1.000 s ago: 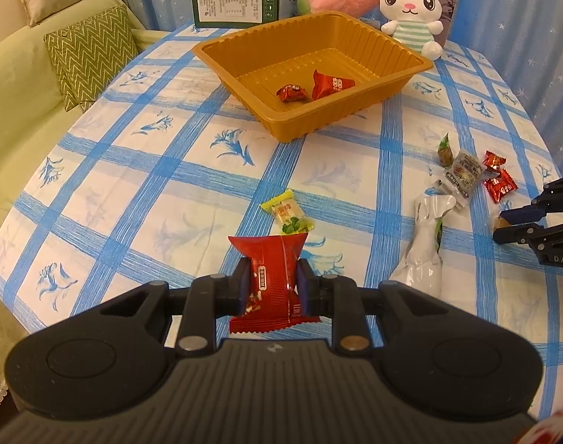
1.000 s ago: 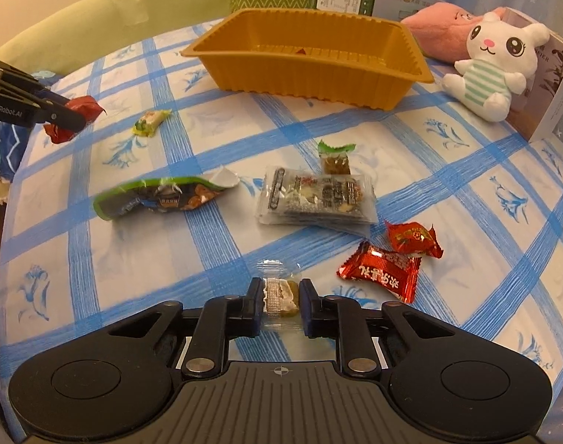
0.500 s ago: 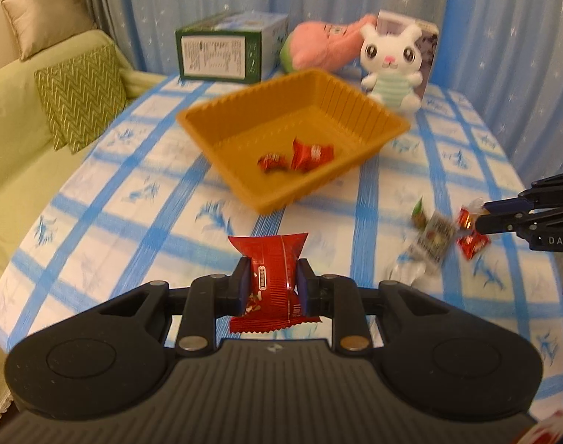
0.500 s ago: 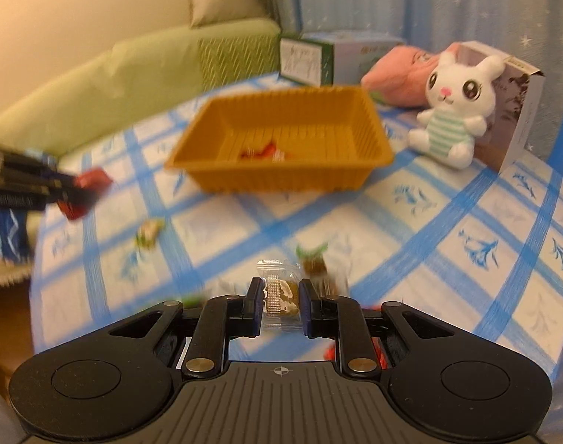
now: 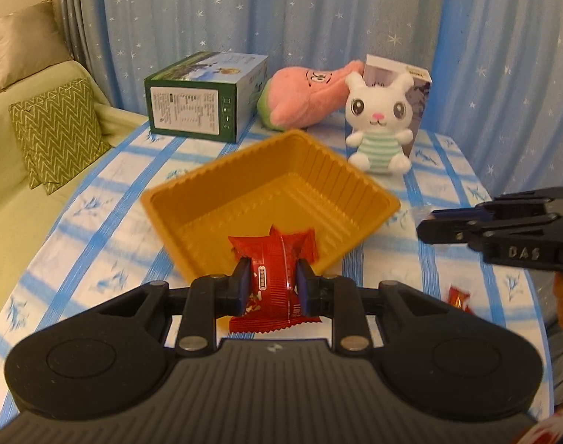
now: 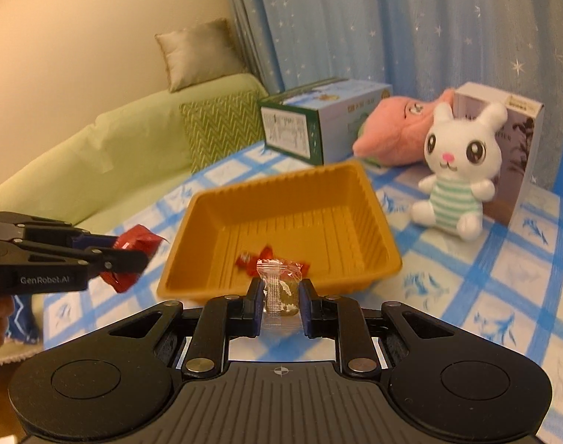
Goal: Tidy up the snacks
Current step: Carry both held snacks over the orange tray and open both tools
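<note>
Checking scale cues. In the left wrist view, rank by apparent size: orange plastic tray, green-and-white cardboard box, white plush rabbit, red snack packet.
1. Orange plastic tray
2. Green-and-white cardboard box
3. White plush rabbit
Red foil snack packet, held in the left gripper: unranked, since nearness to the camera inflates it.

We count one orange tray (image 6: 377, 222) holding two red wrapped candies (image 6: 246, 261). One red snack packet (image 5: 277, 281) and one clear-wrapped sweet (image 6: 279, 288) sit in grippers; one more red candy (image 5: 457, 296) lies on the table. We note two plush toys (image 5: 379, 129), two boxes (image 5: 204, 96), two cushions (image 5: 56, 133), two grippers (image 5: 272, 286).
</note>
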Action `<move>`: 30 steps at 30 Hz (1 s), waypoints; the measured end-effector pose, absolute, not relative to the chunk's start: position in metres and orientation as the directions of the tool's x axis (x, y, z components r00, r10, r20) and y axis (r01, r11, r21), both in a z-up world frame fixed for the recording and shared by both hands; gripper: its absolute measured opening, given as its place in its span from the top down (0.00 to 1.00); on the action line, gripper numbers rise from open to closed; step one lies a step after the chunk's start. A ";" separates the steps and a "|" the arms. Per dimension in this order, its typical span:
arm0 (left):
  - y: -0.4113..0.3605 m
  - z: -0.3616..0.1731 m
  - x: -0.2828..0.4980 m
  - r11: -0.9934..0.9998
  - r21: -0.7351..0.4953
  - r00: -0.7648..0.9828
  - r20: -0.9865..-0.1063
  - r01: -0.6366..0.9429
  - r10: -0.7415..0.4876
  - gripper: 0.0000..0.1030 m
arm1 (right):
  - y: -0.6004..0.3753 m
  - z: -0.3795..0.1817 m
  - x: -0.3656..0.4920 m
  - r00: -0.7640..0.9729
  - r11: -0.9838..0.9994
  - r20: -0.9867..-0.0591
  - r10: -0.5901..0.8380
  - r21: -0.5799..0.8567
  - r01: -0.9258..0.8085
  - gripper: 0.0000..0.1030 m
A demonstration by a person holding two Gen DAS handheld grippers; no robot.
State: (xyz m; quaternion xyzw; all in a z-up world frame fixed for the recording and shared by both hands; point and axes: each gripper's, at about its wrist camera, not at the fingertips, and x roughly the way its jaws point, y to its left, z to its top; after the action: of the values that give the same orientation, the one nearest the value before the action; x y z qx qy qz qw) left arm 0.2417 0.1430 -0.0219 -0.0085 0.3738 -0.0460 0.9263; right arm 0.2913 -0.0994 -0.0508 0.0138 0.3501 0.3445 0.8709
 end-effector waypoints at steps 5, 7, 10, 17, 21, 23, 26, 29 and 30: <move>0.142 -0.018 0.279 0.994 -0.067 0.721 -0.684 0.086 -0.109 0.77 | -0.085 -0.049 0.317 0.542 0.777 -0.589 0.599 0.263 -0.572 0.80; 0.141 -0.017 0.294 0.994 -0.062 0.722 -0.684 0.089 -0.107 0.77 | -0.080 -0.050 0.327 0.551 0.785 -0.590 0.590 0.263 -0.560 0.80; 0.138 -0.017 0.314 0.994 -0.053 0.722 -0.684 0.097 -0.107 0.77 | -0.075 -0.052 0.340 0.560 0.797 -0.594 0.578 0.263 -0.544 0.80; 0.134 -0.023 0.352 0.991 -0.046 0.710 -0.694 0.124 -0.121 0.77 | -0.069 -0.059 0.365 0.576 0.827 -0.614 0.540 0.260 -0.498 0.80; 0.131 -0.031 0.369 0.990 -0.040 0.696 -0.708 0.135 -0.124 0.77 | -0.068 -0.064 0.375 0.580 0.838 -0.621 0.527 0.265 -0.477 0.80; 0.130 -0.036 0.376 0.990 -0.034 0.689 -0.715 0.138 -0.121 0.77 | -0.067 -0.066 0.379 0.583 0.843 -0.624 0.520 0.266 -0.466 0.80; 0.131 -0.042 0.386 0.990 -0.035 0.679 -0.724 0.138 -0.120 0.77 | -0.066 -0.071 0.384 0.585 0.852 -0.632 0.509 0.270 -0.449 0.80; 0.132 -0.049 0.395 0.990 -0.029 0.669 -0.735 0.137 -0.114 0.77 | -0.065 -0.074 0.388 0.584 0.856 -0.637 0.503 0.274 -0.438 0.80; 0.132 -0.051 0.398 0.990 -0.028 0.665 -0.738 0.136 -0.112 0.77 | -0.064 -0.074 0.389 0.584 0.857 -0.638 0.502 0.274 -0.436 0.80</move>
State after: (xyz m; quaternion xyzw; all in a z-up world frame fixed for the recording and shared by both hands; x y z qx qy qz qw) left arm 0.3976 0.1324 -0.0508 0.0149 0.4035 -0.0681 0.9123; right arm 0.3893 -0.0643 -0.0744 0.0441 0.3719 0.2637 0.8889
